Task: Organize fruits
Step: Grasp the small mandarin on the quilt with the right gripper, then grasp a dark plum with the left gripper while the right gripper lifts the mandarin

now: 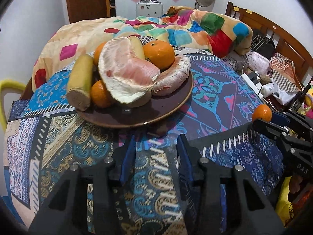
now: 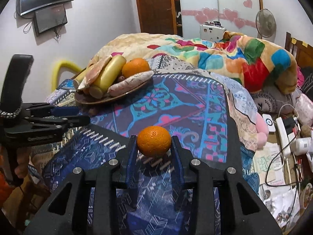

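Note:
A brown plate stands on the patterned cloth and holds a peeled pomelo piece, a curved pomelo slice, a yellow banana-like fruit and oranges. My left gripper hovers just in front of the plate, open, with only cloth between its blue pads. A loose orange sits between the pads of my right gripper, which press on both its sides. In the left wrist view that orange shows at the right gripper's tip, to the right of the plate. The left gripper appears at the left of the right wrist view.
A bunched multicoloured blanket lies behind the plate. To the right, past the cloth's edge, is clutter with a white power strip and cables. A yellow chair back rises at the far left. A wooden headboard stands at the right.

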The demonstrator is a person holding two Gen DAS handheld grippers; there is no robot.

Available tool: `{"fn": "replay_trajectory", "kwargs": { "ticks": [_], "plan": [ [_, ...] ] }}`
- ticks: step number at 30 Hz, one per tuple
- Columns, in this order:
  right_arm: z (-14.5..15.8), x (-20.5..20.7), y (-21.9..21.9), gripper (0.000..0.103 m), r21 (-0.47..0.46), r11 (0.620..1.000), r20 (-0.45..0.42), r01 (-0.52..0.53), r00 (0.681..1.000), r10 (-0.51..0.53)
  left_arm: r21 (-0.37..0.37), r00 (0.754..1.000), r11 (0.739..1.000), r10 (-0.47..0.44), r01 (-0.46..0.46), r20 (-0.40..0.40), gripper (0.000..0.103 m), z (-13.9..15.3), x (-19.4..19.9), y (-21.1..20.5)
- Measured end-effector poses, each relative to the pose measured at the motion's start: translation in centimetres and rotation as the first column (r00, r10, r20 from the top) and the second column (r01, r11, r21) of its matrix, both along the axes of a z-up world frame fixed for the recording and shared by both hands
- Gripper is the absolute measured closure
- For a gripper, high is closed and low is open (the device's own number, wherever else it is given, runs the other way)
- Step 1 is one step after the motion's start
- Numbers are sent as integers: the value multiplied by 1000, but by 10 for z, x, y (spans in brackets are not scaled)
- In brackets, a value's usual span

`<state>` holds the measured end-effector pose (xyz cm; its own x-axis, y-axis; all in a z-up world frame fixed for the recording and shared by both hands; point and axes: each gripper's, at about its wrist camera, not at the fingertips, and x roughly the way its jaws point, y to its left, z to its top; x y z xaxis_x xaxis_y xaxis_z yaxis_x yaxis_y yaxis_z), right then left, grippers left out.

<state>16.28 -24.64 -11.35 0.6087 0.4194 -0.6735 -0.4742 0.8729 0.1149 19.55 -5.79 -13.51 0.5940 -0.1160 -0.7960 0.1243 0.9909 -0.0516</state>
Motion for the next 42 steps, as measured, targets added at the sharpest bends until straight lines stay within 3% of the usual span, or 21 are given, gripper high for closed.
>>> {"fn": "replay_trajectory", "kwargs": {
  "ticks": [6, 13, 19, 25, 29, 37, 42],
  "plan": [
    [0, 1, 1, 72, 3, 1000, 6, -8, 1000, 8, -18, 1000, 1000, 13, -13, -11, 63, -4, 11, -3],
    [-2, 0, 0, 72, -6, 1000, 1, -9, 1000, 9, -25, 1000, 1000, 18, -18, 3, 91, -4, 12, -2],
    [1, -2, 3, 72, -1, 1000, 5, -12, 1000, 12, 17, 999, 1000, -19, 18, 29, 100, -3, -3, -3],
    [6, -1, 15, 72, 12, 999, 14, -29, 999, 29, -9, 999, 999, -32, 32, 14, 100, -1, -10, 6],
    [7, -1, 20, 72, 10, 999, 17, -40, 999, 40, -14, 999, 999, -31, 31, -12, 82, -3, -2, 4],
    [4, 1, 16, 72, 2, 999, 11, -32, 999, 32, -15, 1000, 1000, -6, 5, -29, 82, -5, 20, -2],
    [3, 2, 13, 72, 3, 1000, 7, -27, 1000, 27, -19, 1000, 1000, -11, 11, -3, 91, -6, 17, -2]
  ]
}}
